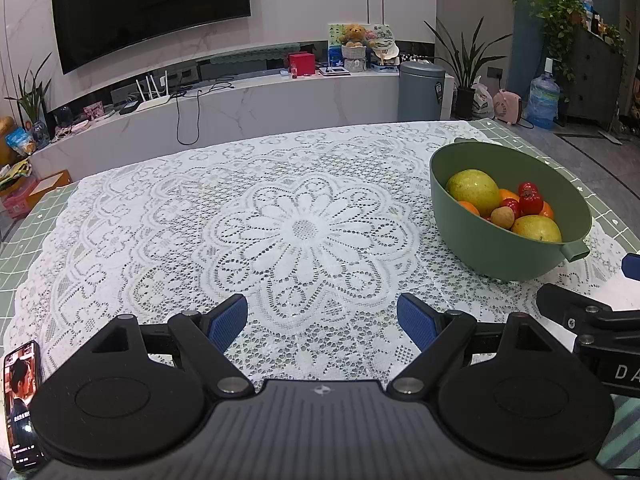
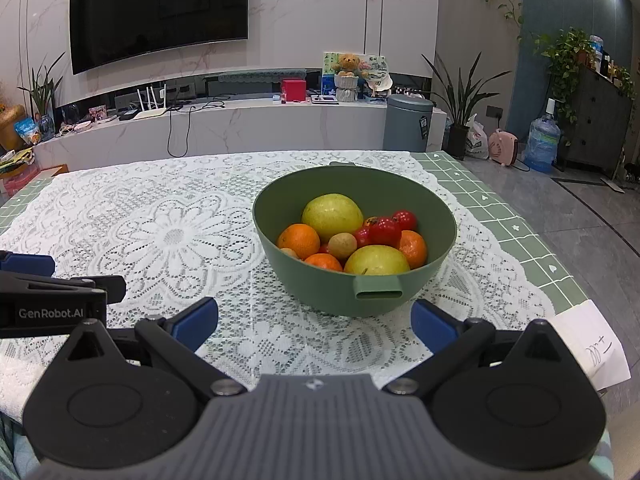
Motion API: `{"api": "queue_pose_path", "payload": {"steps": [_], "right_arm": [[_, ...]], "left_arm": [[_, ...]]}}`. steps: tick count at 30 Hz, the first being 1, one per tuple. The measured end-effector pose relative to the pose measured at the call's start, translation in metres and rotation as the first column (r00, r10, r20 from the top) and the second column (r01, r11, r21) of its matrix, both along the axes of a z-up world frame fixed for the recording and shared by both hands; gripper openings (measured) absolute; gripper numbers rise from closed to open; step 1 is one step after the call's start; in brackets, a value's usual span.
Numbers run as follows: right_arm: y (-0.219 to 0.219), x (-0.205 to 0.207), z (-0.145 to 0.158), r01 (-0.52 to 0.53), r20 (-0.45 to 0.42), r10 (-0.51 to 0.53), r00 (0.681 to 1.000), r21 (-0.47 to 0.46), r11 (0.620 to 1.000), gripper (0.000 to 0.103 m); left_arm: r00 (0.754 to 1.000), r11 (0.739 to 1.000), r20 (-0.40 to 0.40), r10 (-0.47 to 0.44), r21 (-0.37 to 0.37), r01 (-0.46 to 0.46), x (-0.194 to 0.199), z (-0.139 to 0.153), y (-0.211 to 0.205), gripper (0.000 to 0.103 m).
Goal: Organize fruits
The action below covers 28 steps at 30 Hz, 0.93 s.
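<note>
A green bowl (image 2: 436, 256) with a spout stands on the lace tablecloth (image 2: 160, 236). It holds two yellow-green pears (image 2: 332, 212), several oranges (image 2: 298, 240), small red fruits (image 2: 384, 230) and a small tan fruit (image 2: 343, 245). My right gripper (image 2: 314, 320) is open and empty, just in front of the bowl. My left gripper (image 1: 322, 320) is open and empty over the cloth, left of the bowl (image 1: 480, 248). The left gripper also shows at the left edge of the right wrist view (image 2: 28, 264).
A phone (image 1: 22, 404) lies at the table's near left edge. A white paper note (image 2: 596, 348) lies at the near right edge. Beyond the table are a TV console (image 2: 240, 124), a grey bin (image 2: 408, 122) and a water jug (image 2: 542, 144).
</note>
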State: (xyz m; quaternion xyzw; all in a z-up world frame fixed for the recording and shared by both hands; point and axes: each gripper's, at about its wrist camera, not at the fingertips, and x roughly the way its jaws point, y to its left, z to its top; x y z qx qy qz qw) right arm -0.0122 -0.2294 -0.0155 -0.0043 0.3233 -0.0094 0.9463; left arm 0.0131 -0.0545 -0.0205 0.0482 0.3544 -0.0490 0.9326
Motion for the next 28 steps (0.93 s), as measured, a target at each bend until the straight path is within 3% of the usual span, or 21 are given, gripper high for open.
{"api": "queue_pose_path", "payload": {"steps": [28], "right_arm": [[0.0016, 0.0013, -0.0075, -0.005, -0.013, 0.005, 1.000, 0.000, 1.000, 0.099]], "left_arm": [[1.000, 1.000, 0.005, 0.009, -0.001, -0.009, -0.0002, 0.0009, 0.0025, 0.099]]}}
